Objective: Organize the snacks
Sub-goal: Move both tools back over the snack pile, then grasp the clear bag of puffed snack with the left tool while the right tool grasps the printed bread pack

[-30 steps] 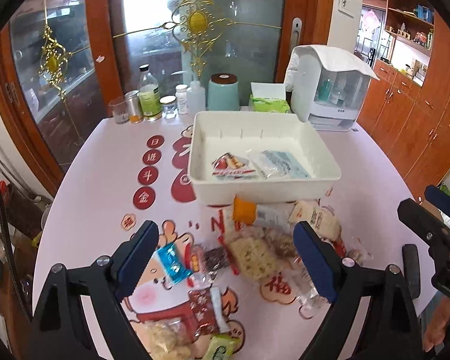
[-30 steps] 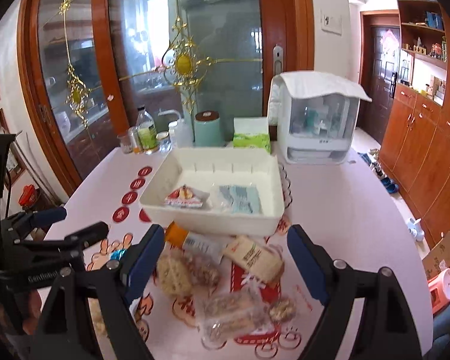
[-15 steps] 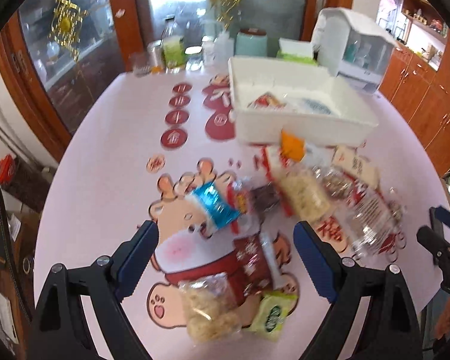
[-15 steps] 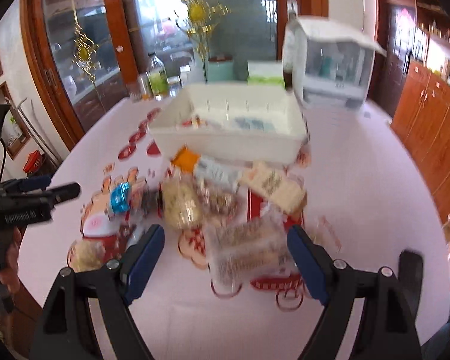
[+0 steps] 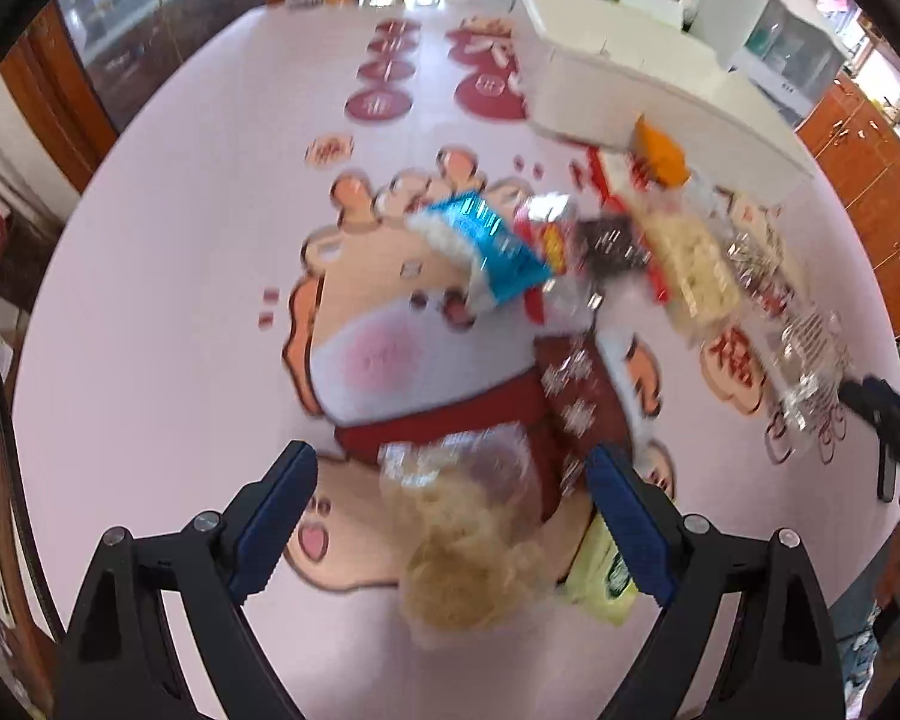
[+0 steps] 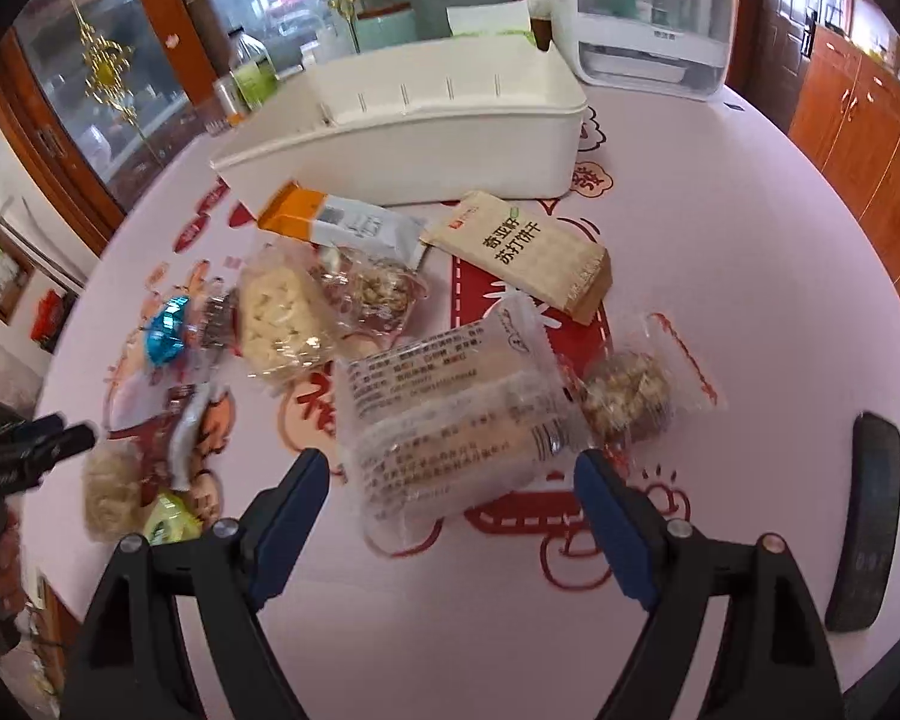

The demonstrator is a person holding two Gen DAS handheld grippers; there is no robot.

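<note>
Crinkly clear-wrapped snack packets lie heaped mid-surface, just before the white rectangular plastic bin (image 6: pixel 426 120) toward the far edge. The right tongs (image 6: pixel 450 501), jaws wide and empty, straddle a clear printed cracker packet (image 6: pixel 450 414); the left tongs (image 5: pixel 450 504), equally wide, bracket a clear bag of pale puffy snack (image 5: pixel 468 540). Step in hand, seemingly: reaching. Next, each pair must close gently on slippery film.

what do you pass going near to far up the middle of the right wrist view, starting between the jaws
clear packet with printed text → tan cracker packet → white bin → white appliance at the far edge of the table
</note>
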